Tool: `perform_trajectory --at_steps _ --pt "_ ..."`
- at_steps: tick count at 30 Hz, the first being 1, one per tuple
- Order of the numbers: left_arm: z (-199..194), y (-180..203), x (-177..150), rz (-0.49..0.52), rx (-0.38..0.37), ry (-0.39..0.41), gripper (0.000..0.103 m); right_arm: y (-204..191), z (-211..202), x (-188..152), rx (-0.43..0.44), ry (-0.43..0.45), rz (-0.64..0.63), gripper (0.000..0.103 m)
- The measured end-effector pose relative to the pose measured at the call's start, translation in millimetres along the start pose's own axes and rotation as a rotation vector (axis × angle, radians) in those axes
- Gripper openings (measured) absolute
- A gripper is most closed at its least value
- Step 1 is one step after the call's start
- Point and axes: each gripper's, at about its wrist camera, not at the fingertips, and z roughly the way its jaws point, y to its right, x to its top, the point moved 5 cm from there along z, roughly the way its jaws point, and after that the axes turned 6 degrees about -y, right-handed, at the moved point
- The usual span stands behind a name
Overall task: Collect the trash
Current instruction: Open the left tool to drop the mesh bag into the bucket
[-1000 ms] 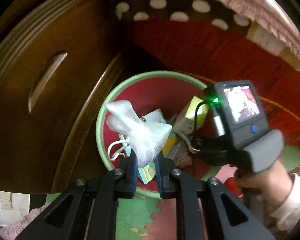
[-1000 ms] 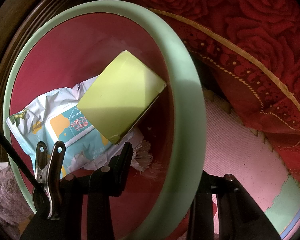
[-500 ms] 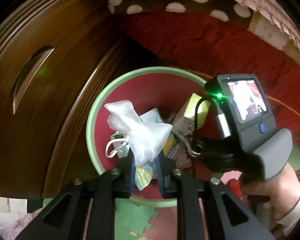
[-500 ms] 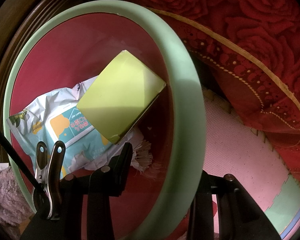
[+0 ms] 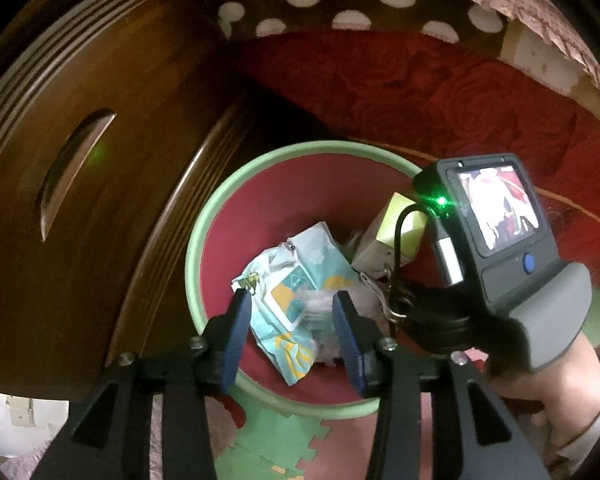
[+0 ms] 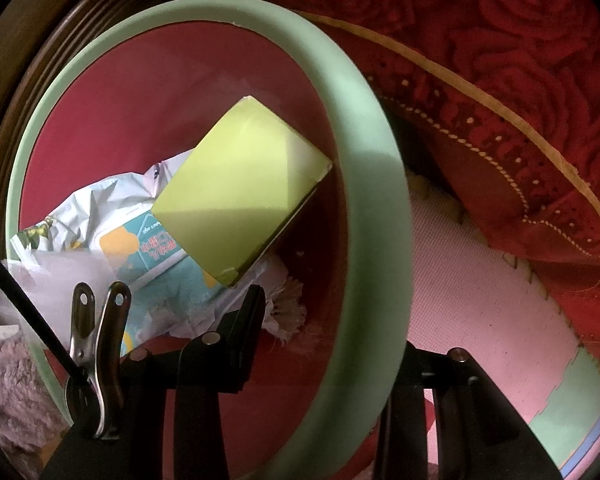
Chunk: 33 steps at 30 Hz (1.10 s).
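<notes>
The left gripper (image 5: pixel 290 330) hangs over the near edge of the trash bin (image 5: pixel 204 216), its blue-padded fingers (image 5: pixel 232 332) spread wide with nothing between them. Below that gap, inside the red interior of the bin, lies a crumpled wet-wipe packet (image 5: pixel 296 280) printed in pale blue and orange, with a translucent white scrap resting against its lower part (too blurred to name with certainty). A yellow-green box (image 5: pixel 404 224) leans tilted against the right inner wall, its upper corner near the green rim. The right gripper (image 6: pixel 328 344) straddles that rim: one finger (image 6: pixel 248 320) sits inside the bin just below the box, and the other stands outside the wall, so the jaws appear closed on the rim of the bin (image 6: pixel 364 184) itself. In the right wrist view the box (image 6: pixel 240 196) overlaps the packet (image 6: pixel 152 248), touching it. The bin stands on pink and green foam floor tiles (image 5: pixel 284 436), beside a dark wooden cabinet (image 5: pixel 100 168) and a red rose-patterned blanket (image 6: pixel 520 60).
</notes>
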Motion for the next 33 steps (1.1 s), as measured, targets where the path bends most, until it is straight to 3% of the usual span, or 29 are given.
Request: perform_trajectory --at_steps 6,10,17,33 --pt "-8 0 4 0.011 0.039 0.032 0.044 3 0 -1 0.002 -0.002 0.004 0.037" --pt "-27 2 4 -0.013 0.007 0.052 0.044 4 2 -1 0.004 -0.002 0.009 0.037" --pt "-78 2 9 -0.039 0.011 0.160 0.044 6 2 1 0.005 -0.001 0.010 0.038" --pt "-184 -43 24 -0.125 -0.001 0.291 0.044 1 0 3 0.002 0.004 0.010 0.038"
